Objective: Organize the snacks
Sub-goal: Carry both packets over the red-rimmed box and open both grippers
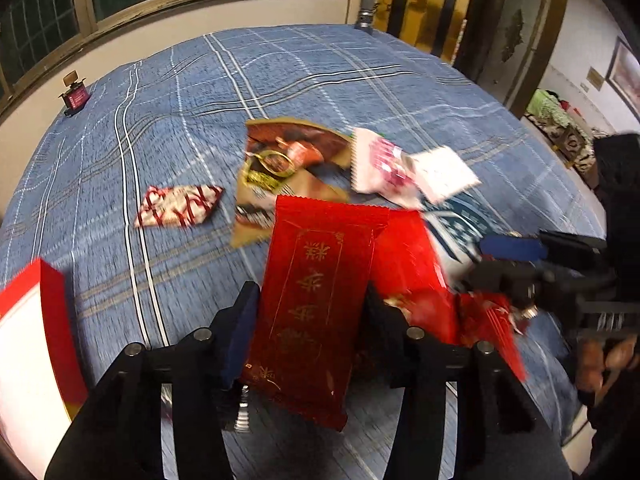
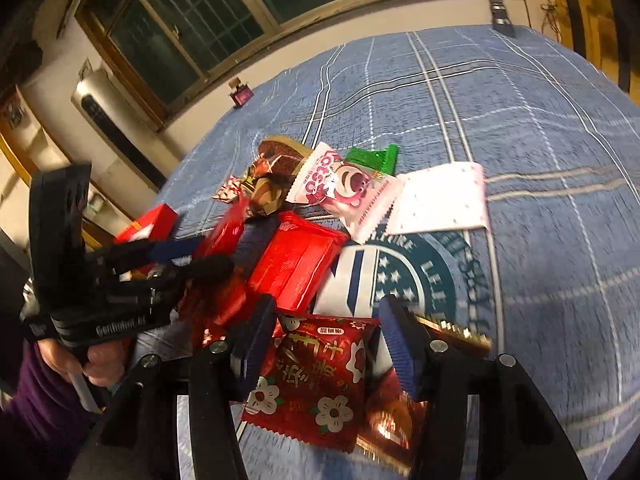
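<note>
Two grippers clamp snacks on the blue plaid bed: the left gripper (image 1: 308, 320) pinches a long red packet (image 1: 316, 308) lying lengthwise between its pads, while the right gripper (image 2: 324, 344) squeezes a flowered red packet (image 2: 320, 380); a red box (image 1: 36, 344) sits just left.

the left hand-held gripper (image 1: 310, 320) points steeply down, its two fingers (image 1: 240, 332) closed against the sides of a red packet (image 1: 316, 292) that stands between them. the right hand-held gripper (image 2: 328, 344) also tilts down, its blue pads (image 2: 396, 344) pressed on either side of a flowered red packet (image 2: 320, 376). in the right wrist view a hand (image 2: 100, 364) in a purple sleeve (image 2: 36, 412) grips the left tool's handle. the two tools sit close together, side by side.
</note>
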`<state>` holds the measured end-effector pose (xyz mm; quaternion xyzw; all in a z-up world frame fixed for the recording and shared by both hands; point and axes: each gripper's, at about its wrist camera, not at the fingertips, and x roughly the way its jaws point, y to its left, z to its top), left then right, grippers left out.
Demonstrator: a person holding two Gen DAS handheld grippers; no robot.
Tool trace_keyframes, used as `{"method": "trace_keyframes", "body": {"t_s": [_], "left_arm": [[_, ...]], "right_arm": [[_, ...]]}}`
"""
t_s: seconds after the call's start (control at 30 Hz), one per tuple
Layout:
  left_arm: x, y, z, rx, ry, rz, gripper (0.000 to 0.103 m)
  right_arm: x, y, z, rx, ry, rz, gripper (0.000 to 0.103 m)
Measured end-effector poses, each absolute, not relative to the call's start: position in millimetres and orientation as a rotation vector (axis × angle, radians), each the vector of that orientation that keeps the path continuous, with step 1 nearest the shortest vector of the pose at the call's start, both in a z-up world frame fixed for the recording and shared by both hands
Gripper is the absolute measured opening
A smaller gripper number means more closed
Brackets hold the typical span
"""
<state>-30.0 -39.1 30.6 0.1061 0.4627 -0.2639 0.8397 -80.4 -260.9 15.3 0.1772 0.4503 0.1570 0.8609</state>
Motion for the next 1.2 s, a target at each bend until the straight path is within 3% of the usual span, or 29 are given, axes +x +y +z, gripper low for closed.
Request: {"method": "trace_keyframes", "body": {"t_s": [0.33, 0.73, 1.2], "left_arm": [[-93.4, -19.6, 50.8, 0.168, 0.931, -0.610, 0.048], [-145.4, 49.0, 88.9, 0.078, 0.814, -0.498, 0.048], [-151.6, 187.7, 95.2, -0.020, 0.772, -0.115, 0.048]], "right_arm": [[-114.5, -279.4, 39.7, 0.535, 0.878, 0.408, 0.055], [-127.3, -247.8, 58.6, 0.537, 0.849, 0.443, 0.055], [-75.5, -79.0, 107.2, 0.434, 0.857, 0.738, 0.055]]}}
